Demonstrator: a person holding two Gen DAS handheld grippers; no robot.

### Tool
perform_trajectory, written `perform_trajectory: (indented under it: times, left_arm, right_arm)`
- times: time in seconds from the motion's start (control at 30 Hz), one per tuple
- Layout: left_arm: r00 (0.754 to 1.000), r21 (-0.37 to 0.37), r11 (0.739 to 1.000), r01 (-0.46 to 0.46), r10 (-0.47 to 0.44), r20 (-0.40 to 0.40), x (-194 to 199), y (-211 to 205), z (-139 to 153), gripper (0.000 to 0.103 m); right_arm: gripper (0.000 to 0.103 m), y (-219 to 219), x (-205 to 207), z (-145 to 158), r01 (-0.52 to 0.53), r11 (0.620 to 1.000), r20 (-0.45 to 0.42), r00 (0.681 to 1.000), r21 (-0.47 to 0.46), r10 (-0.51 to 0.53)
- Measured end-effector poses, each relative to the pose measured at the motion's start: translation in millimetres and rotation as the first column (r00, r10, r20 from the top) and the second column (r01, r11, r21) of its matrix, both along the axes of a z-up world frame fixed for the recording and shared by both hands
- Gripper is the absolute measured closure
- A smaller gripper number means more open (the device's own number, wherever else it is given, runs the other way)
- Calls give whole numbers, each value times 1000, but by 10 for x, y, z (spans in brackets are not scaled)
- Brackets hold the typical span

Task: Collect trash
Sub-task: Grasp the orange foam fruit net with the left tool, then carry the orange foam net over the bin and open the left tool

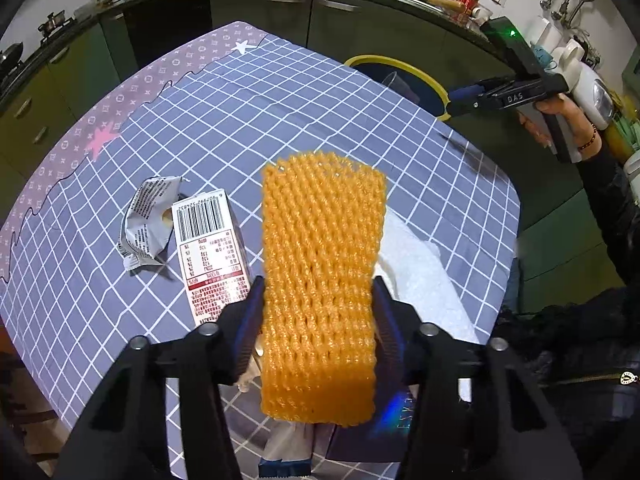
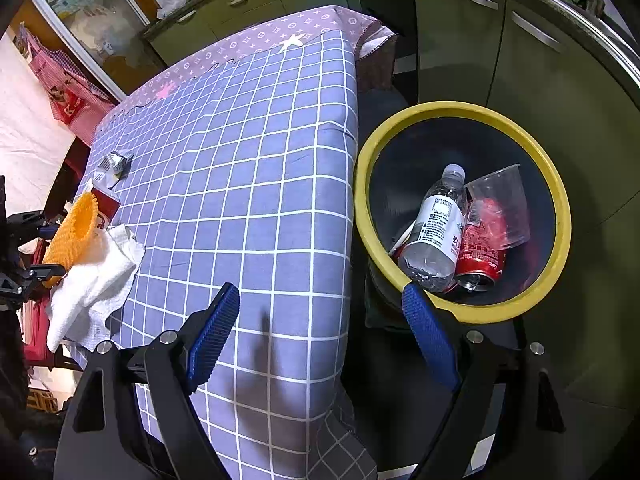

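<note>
Left gripper (image 1: 318, 312) fingers clamped; right gripper (image 2: 320, 336) fingers apart.

Black left gripper (image 1: 318, 312) and right gripper (image 2: 320, 336), ridged blue pads, silver screws, "DAS" lettering, black sleeve, beaded bracelet.

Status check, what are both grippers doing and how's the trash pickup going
Left gripper shut on orange foam net, lifted over table. Right gripper open, empty, beside yellow-rimmed bin. Carton, wrapper, paper towel on table. Path to bin unobstructed.
</note>
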State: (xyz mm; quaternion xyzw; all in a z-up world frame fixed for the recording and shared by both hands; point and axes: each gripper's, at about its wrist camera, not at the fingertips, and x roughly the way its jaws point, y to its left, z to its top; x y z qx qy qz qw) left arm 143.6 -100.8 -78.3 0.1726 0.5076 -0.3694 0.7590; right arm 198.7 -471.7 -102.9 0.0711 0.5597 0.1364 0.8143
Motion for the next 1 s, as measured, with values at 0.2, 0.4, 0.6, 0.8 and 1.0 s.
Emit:
perform_trajectory:
  times: [0.2,0.4,0.6,0.8,1.0]
  left_arm:
    - [999,-42,999,-23,24,32,-17,47,142,82]
    - [998,-86,995,-48,51,38,-13,75,298,87]
    - [999,-102,995,-12,15,32,29,-126,493,88]
    - [996,-121,988,91,-90,15,293,-790,724,87]
    - [983,-120,979,163,-172,-69,754,-1694,673,87]
  right_arm:
    - [20,2,-13,1,-2,1000,3,1000,3,2]
    - [20,3,-48,38,-4,1000,14,1000,7,4]
    - [20,-136,-233,193,23,999,51,998,23,-25]
    - [20,-488,-614,315,110,994,93,990,3,-110]
    - [20,-956,-1028,312,218,976,116,970,-14,-215]
